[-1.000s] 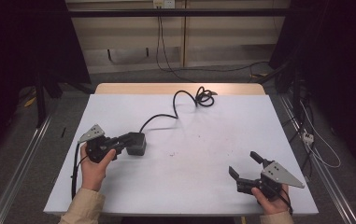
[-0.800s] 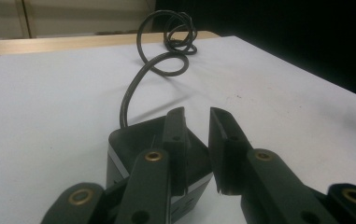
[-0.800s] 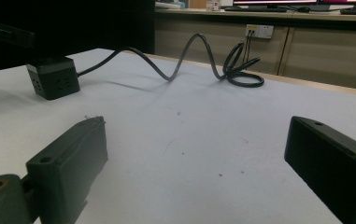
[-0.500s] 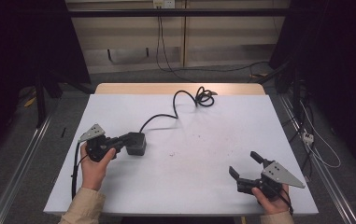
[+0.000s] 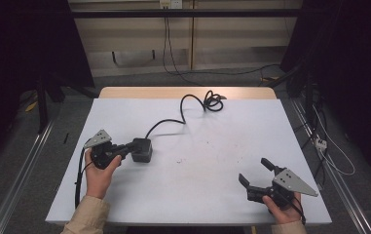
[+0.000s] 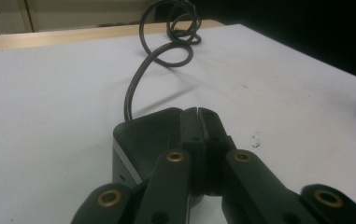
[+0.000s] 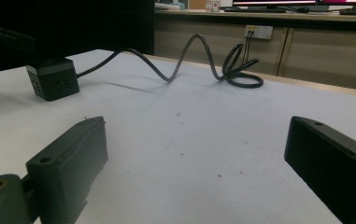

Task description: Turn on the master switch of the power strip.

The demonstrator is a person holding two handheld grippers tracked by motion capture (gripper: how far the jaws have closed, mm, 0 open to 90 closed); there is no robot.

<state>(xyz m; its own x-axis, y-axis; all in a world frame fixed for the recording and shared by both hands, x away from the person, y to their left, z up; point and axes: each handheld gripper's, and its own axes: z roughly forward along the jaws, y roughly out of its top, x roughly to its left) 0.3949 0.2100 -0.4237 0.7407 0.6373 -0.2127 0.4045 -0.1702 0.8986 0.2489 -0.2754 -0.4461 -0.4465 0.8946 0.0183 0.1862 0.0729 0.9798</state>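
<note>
A black cube power socket (image 5: 142, 150) lies on the white table (image 5: 212, 161), left of the middle. Its black cable (image 5: 183, 109) loops away to a coil at the far edge. My left gripper (image 5: 128, 148) reaches the cube from the left. In the left gripper view its jaws (image 6: 198, 113) have just been closing and now stand pressed together over the cube's top (image 6: 143, 128), with nothing between them. My right gripper (image 5: 254, 170) rests open near the front right corner, and nothing is between its fingers (image 7: 199, 140). The cube (image 7: 54, 79) and cable (image 7: 189, 56) lie far beyond it.
The table's wooden far edge (image 5: 183, 92) borders a floor strewn with cables (image 5: 173, 68). Metal rails (image 5: 339, 185) run along both sides of the table. Small dark specks (image 5: 179, 161) mark the middle of the tabletop.
</note>
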